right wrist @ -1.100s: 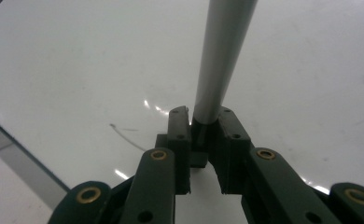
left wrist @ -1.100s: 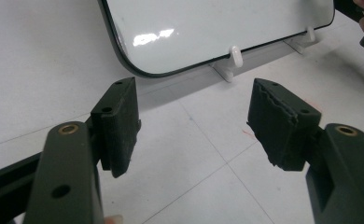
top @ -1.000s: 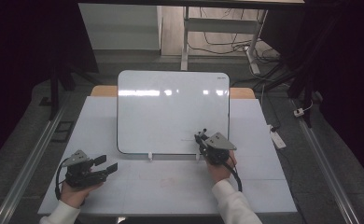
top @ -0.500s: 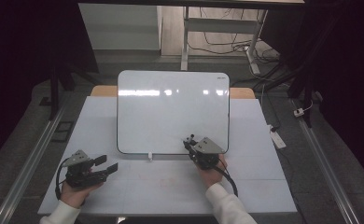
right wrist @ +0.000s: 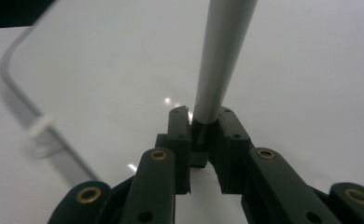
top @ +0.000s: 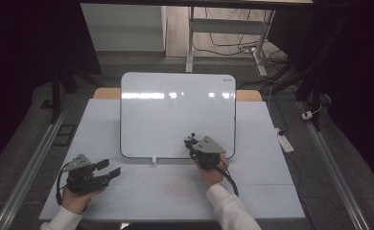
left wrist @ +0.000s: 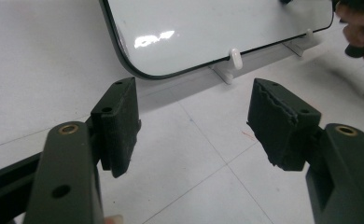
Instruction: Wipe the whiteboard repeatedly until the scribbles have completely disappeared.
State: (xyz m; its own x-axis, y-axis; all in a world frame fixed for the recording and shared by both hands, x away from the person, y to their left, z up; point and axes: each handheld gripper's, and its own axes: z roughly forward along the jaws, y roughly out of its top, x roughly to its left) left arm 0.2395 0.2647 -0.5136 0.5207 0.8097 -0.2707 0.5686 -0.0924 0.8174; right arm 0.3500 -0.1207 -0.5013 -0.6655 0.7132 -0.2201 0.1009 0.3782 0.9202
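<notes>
Whiteboard (top: pixel 178 112) propped at centre-rear of tabletop (top: pixel 271 191), left tongs (top: pixel 109 168) near front-left corner, right tongs (top: pixel 191 142) w/ rod (right wrist: pixel 222 56) at board's lower-right.

The glossy white rounded-corner board (top: pixel 178 115) mirrors lamp glare, its dark rim smooth. The pale surface (top: pixel 262 191) looks matt. The right tool's (right wrist: pixel 199 130) matt black jaws with brass-coloured rivets clamp a smooth grey satin-finished pen barrel (right wrist: pixel 222 56).

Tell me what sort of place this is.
Probably a lab or workshop set up for recording, not a home. A whiteboard lies on a plain white table, loose cables run over the floor behind, and metal rails flank the table.
</notes>
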